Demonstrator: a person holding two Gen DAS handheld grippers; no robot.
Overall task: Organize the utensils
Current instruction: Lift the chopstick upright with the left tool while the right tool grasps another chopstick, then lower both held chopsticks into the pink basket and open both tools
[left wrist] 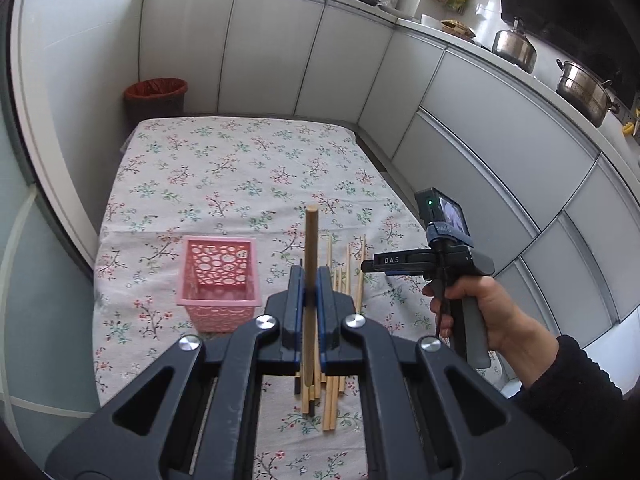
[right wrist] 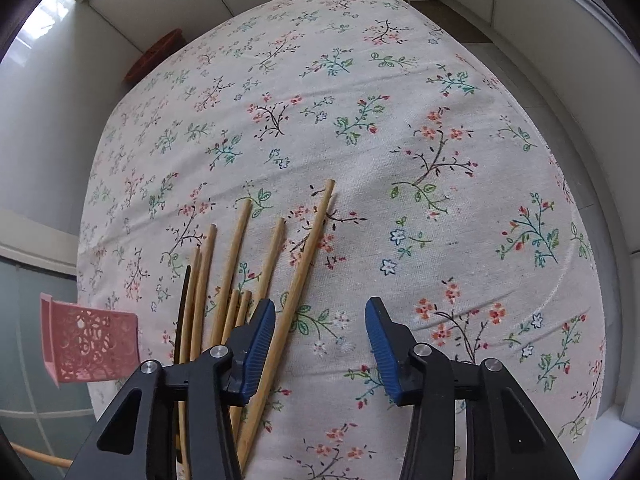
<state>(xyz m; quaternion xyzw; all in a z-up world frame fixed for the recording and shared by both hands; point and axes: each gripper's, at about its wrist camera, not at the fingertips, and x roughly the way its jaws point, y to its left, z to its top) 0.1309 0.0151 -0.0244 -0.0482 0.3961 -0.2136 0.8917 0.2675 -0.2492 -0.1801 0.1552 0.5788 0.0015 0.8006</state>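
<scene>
My left gripper (left wrist: pixel 311 280) is shut on one wooden chopstick (left wrist: pixel 311 240), held above the table with its end pointing away from me. A pink perforated basket (left wrist: pixel 219 280) stands on the floral tablecloth just left of it; it also shows at the left edge of the right wrist view (right wrist: pixel 90 344). Several wooden chopsticks (left wrist: pixel 340 276) lie in a loose pile under and right of the left gripper. My right gripper (right wrist: pixel 320 340) is open and empty, low over the cloth; the pile (right wrist: pixel 240 264) lies by its left finger. The right gripper shows in the left wrist view (left wrist: pixel 370 266).
The table (left wrist: pixel 240 160) is covered by a floral cloth. A red-lined waste bin (left wrist: pixel 156 96) stands beyond its far left corner. White cabinets curve along the right, with pots (left wrist: pixel 584 88) on the counter above.
</scene>
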